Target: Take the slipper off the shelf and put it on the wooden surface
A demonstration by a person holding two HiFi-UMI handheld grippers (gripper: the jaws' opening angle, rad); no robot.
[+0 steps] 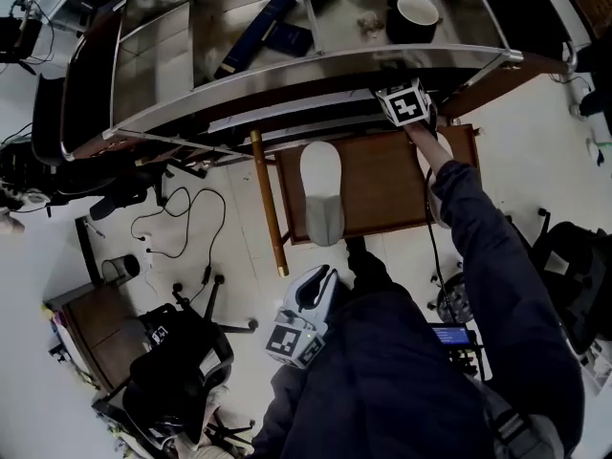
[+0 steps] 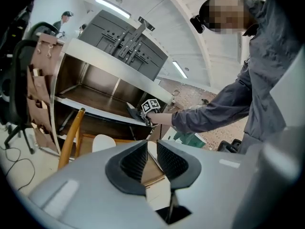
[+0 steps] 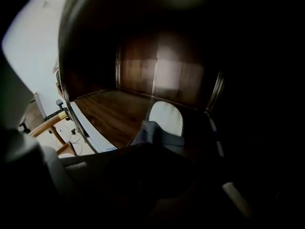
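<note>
left gripper low by the body, jaws a narrow slit apart, empty. pale slipper lies along the wooden surface's left edge. right gripper reaches under the shelf. only its own view shows a second slipper at the jaws; grip too dark to read.

Slipper on wooden surface

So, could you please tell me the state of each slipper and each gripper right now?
Shelf slipper: lying on the shelf, not yet taken out.
Other slipper: lying flat on the wooden surface.
Left gripper: jaws slightly apart, empty, away from the shelf.
Right gripper: inside the shelf, by the slipper; jaws too dark to read.
</note>
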